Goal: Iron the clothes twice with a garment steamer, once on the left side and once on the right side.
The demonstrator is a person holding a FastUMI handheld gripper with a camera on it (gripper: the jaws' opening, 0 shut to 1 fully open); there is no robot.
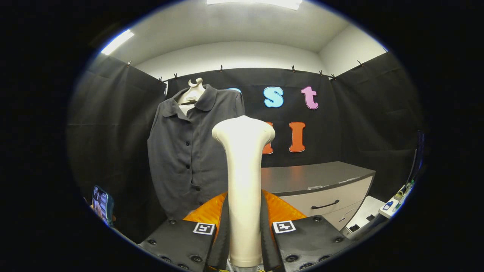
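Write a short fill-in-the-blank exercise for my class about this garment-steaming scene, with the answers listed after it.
1. The gripper is shut on the handle of the garment ____.
2. The dark grey shirt hangs on a ____ against the booth wall.
3. The shirt's front is fastened with a row of ____.
4. The grey cabinet has a drawer with a dark ____.

Answers: steamer; hanger; buttons; handle

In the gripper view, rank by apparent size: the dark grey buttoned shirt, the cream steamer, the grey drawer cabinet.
1. Dark grey buttoned shirt on its hanger.
2. Grey drawer cabinet or cream steamer: similar; the steamer, clamped between the gripper fingers, looms from nearness.
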